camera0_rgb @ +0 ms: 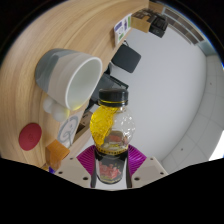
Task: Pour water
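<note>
Gripper (110,160) closed on a clear bottle (112,128), both purple pads (88,157) pressed against its lower body. Bottle upright or nearly so, dark cap (113,97) apparently still on, something yellow visible inside; water level not discernible. Bottle held directly between the fingers, rising ahead of them. Grey-and-white mug (68,78) beyond and to the left of the bottle, lying tilted with its open mouth turned toward the bottle, resting on the wooden tabletop (25,45). Red round object (31,136) at the left on the tabletop, well apart from the mug. Dark chair (127,58) farther back on pale floor.

Likely risks, judged from this arrangement: pouring with the cap in place, yielding nothing; mug mouth turned sideways, so water running out onto the tabletop rather than collecting; smooth rounded bottle slipping or rotating between the pads once tipped; bottle neck striking the mug rim during approach.
</note>
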Available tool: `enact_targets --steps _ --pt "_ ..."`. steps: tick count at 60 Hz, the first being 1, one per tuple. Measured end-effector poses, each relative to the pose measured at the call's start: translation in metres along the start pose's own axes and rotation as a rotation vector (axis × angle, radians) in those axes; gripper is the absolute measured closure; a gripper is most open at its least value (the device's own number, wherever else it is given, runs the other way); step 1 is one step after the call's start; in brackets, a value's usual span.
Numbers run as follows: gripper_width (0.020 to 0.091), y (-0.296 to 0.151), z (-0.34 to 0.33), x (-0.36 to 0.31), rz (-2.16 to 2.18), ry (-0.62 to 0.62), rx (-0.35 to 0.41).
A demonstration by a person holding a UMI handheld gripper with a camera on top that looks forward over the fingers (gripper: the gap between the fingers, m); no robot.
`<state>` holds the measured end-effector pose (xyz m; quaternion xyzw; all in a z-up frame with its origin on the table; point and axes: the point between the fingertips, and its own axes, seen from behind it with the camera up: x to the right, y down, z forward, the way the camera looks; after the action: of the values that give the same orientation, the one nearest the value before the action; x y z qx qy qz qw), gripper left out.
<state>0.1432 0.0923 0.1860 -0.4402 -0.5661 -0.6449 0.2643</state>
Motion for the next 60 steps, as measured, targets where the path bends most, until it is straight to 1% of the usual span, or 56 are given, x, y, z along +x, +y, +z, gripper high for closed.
enact_targets --steps 9,13,18,23,27,31,35,45,54,60 --pt "0.0704 0.018 -0.009 0.005 0.528 -0.121 0.023" --pt "0.0703 0.025 -0.017 0.015 0.793 -0.202 0.064" --pt "0.0703 0.036 -0.028 0.025 1.109 -0.273 0.085" --pt "0.0704 0.035 -0.033 0.026 1.394 -0.347 0.125" --pt "0.0705 0.036 -0.044 0.017 1.583 -0.415 0.129" --pt "0.0704 0.029 -0.040 -0.004 1.734 -0.498 0.135" --pt "0.0703 0.025 -0.040 -0.026 1.843 -0.547 0.137" --pt "0.0703 0.004 -0.043 -0.082 1.945 -0.606 0.138" --pt "0.0696 -0.003 -0.041 -0.127 1.920 -0.606 0.072" --pt "0.0684 -0.001 -0.042 -0.125 1.953 -0.570 0.085"
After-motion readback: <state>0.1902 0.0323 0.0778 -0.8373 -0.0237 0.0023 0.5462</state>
